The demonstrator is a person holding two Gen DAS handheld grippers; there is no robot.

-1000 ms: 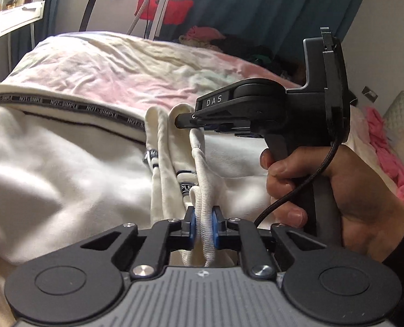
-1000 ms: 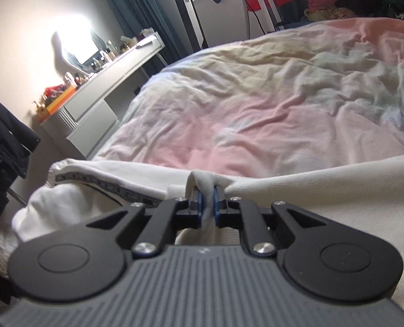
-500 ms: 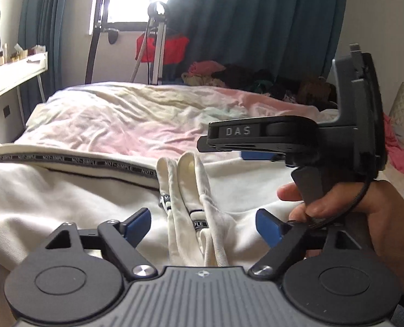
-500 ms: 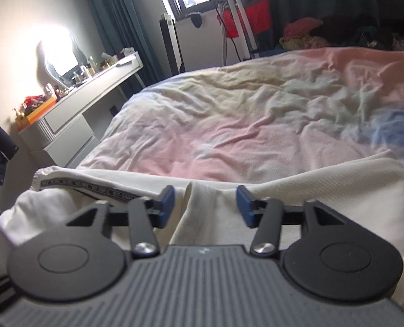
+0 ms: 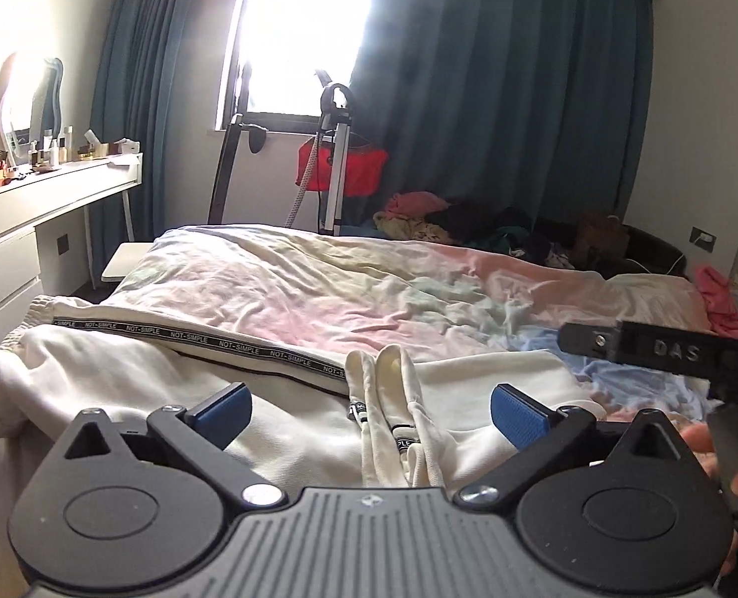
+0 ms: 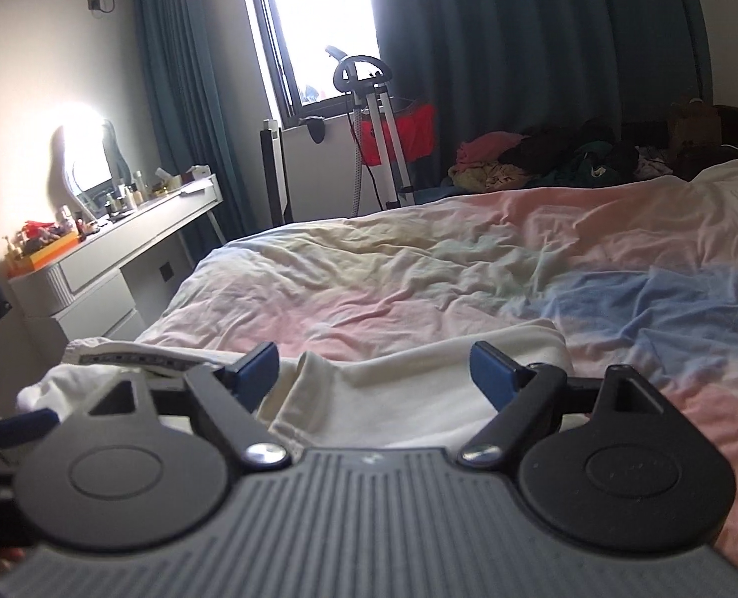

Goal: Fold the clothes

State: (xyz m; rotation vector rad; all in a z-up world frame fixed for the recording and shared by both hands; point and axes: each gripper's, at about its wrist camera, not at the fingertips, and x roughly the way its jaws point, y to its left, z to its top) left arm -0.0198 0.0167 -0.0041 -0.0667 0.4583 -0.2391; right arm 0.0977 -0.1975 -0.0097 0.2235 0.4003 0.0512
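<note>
**Getting Ready for the Next Fold**

My left hand-held gripper [image 5: 371, 411] and right hand-held gripper [image 6: 373, 366] are both wide and hold nothing. The cream pants [image 5: 119, 393] lie on the bed [image 5: 344, 289]. I should grab an edge firmly and fold it over flat.

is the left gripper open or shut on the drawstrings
Open. The left gripper has its blue pads spread wide apart, and the cream drawstrings lie loose between them on the sweatpants, touched by neither pad.
</note>
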